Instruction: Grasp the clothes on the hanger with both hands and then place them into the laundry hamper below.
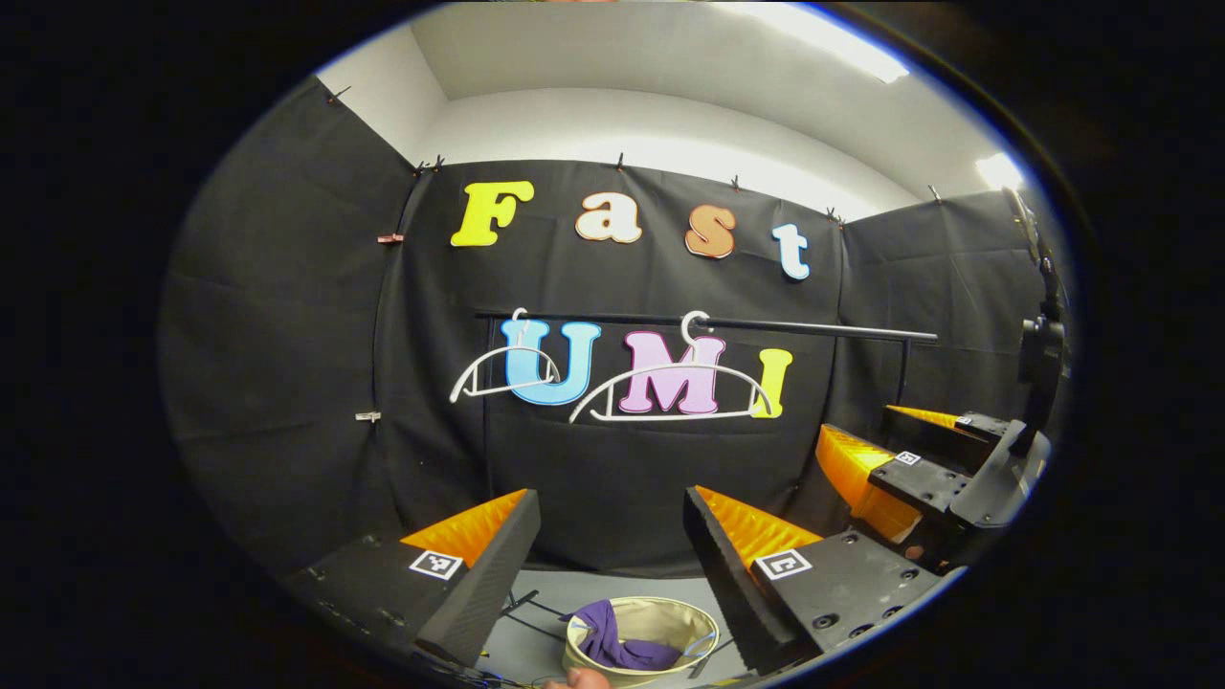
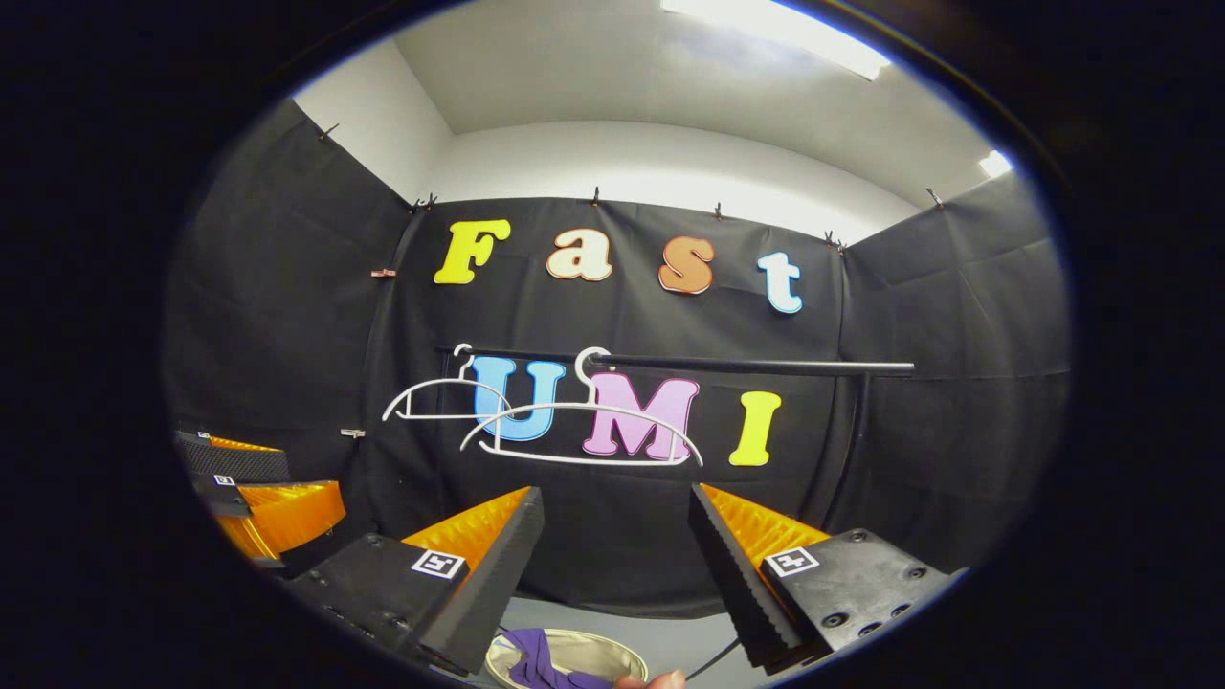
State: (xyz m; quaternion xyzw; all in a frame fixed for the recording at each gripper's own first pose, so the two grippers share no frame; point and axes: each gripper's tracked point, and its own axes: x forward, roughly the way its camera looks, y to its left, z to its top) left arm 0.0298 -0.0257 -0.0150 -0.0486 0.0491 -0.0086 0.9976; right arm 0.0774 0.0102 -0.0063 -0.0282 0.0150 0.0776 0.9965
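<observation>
Lying crumpled inside the laundry hamper (image 1: 639,638), the purple garment (image 1: 617,639) is seen low in the left gripper view, draped over the near-left part of the beige basket's rim and interior. The same hamper (image 2: 593,656) and purple garment (image 2: 541,668) are seen at the bottom of the right gripper view, between the fingers of that gripper. The hamper is set on a grey floor (image 1: 536,612) in front of the black cloth wall.

The left gripper (image 1: 612,555) is held well above the hamper, with its jaws spread wide and nothing held between them. The right gripper (image 2: 617,555) is likewise raised, its jaws wide apart and empty. In the left gripper view the right gripper (image 1: 904,455) is seen off to the right, and its jaws appear parted there as well. In the right gripper view the left gripper (image 2: 249,488) is seen at the left edge.

A dark horizontal rail (image 1: 727,326) is fixed across the back wall. Two white hangers are hooked on it, both bare: a smaller-looking one (image 1: 505,375) towards the left end and a larger-looking one (image 1: 672,392) beside it. The two hangers (image 2: 435,400) (image 2: 582,435) are seen overlapping in the right gripper view. A fingertip (image 1: 586,679) is glimpsed at the bottom edge beside the hamper rim.
</observation>
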